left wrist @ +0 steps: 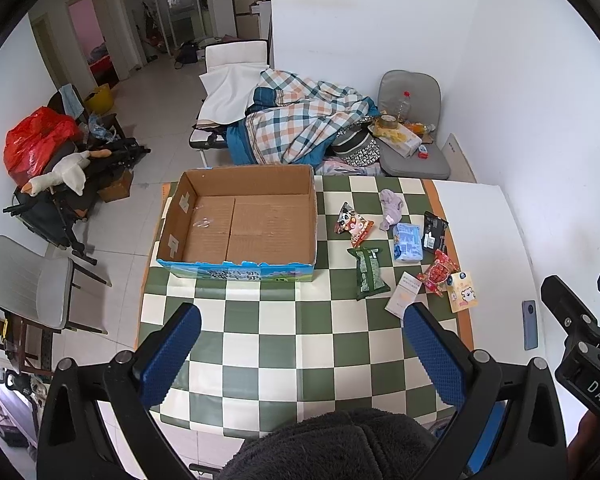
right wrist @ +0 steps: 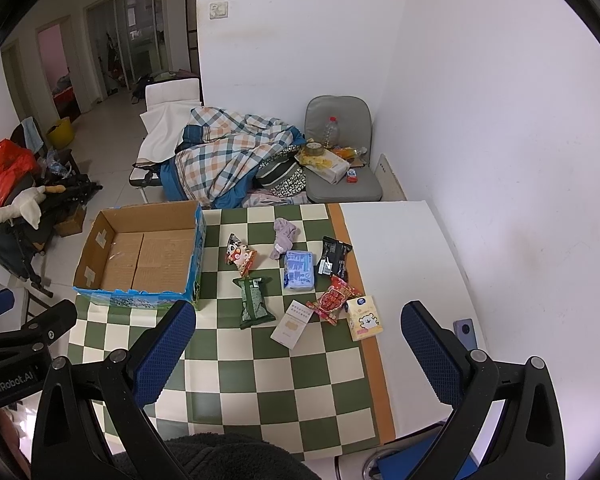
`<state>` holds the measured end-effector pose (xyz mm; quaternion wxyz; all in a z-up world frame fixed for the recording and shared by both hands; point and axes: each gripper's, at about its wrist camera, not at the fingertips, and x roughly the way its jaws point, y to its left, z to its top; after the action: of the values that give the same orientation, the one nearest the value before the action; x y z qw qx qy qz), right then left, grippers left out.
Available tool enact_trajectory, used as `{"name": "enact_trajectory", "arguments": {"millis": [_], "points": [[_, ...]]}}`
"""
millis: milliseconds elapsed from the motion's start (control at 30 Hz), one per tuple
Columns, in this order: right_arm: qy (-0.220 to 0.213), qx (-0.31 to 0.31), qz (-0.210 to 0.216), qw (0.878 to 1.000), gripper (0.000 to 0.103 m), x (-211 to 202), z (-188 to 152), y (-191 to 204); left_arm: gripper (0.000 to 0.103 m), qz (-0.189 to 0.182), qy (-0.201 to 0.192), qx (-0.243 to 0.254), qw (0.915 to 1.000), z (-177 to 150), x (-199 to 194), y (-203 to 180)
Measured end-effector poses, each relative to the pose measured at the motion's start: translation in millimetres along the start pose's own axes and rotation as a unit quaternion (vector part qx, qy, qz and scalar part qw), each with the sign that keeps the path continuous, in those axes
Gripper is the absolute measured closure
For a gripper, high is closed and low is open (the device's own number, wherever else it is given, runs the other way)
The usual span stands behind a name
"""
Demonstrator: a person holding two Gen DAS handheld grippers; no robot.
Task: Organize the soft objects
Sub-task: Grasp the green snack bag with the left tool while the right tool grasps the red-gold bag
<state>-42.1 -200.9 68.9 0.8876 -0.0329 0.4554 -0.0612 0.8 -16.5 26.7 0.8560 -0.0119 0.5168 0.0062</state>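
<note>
An open empty cardboard box [left wrist: 244, 220] [right wrist: 140, 256] sits at the far left of the checkered table. To its right lie a lilac cloth [left wrist: 392, 204] [right wrist: 284, 236], a cartoon snack bag [left wrist: 354, 224] [right wrist: 240, 258], a green packet [left wrist: 368, 272] [right wrist: 254, 300], a blue tissue pack [left wrist: 408, 242] [right wrist: 299, 270], a black packet [left wrist: 435, 230] [right wrist: 334, 260], a red packet [left wrist: 438, 272] [right wrist: 332, 300], a yellow tissue pack [left wrist: 464, 290] [right wrist: 364, 318] and a white card [left wrist: 404, 294] [right wrist: 294, 324]. My left gripper [left wrist: 302, 354] and right gripper [right wrist: 298, 354] hover open and empty over the table's near edge.
A phone [left wrist: 530, 324] [right wrist: 466, 332] lies on the white table part [right wrist: 400, 264] at right. Behind the table are a quilt-covered cot [left wrist: 296, 124] and a grey chair [left wrist: 414, 120] holding a bottle and clutter. Another chair [left wrist: 28, 280] stands left.
</note>
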Motion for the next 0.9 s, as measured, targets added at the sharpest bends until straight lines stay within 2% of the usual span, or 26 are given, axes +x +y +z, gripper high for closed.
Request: {"name": "enact_trajectory", "arguments": {"millis": [233, 400, 567, 667, 733, 800, 867, 900], "points": [[0.007, 0.004, 0.004, 1.000, 0.000, 1.8, -0.6, 0.2, 0.000, -0.007, 0.005, 0.003, 1.0000, 4.2, 16.0, -19.0], [0.039, 0.037, 0.006, 0.999, 0.000, 39.6, 5.0, -29.6, 0.000, -0.024, 0.028, 0.009, 0.9993, 26.6, 63.3, -34.8], [0.102, 0.086, -0.003, 0.991, 0.000, 136.1, 11.4, -81.6, 0.000, -0.033, 0.092, 0.047, 0.9941, 56.3, 154.9, -70.0], [0.145, 0.109, 0.002, 0.983, 0.000, 204.2, 11.8, -107.4, 0.000, -0.042, 0.140, 0.062, 0.9874, 62.1, 215.9, -93.6], [0.182, 0.116, 0.023, 0.976, 0.000, 258.8, 10.4, -117.2, 0.002, -0.043, 0.177, 0.068, 0.9809, 61.1, 263.4, -109.8], [0.225, 0.127, 0.035, 0.965, 0.000, 317.5, 5.5, -123.3, 0.006, -0.050, 0.215, 0.066, 0.9732, 57.2, 308.2, -123.4], [0.267, 0.145, 0.053, 0.951, 0.002, 371.5, -3.0, -127.7, 0.014, -0.049, 0.250, 0.063, 0.9651, 52.8, 344.8, -132.8], [0.292, 0.159, 0.067, 0.941, 0.007, 400.7, -7.9, -129.4, 0.019, -0.051, 0.269, 0.060, 0.9599, 49.6, 362.5, -137.6]]}}
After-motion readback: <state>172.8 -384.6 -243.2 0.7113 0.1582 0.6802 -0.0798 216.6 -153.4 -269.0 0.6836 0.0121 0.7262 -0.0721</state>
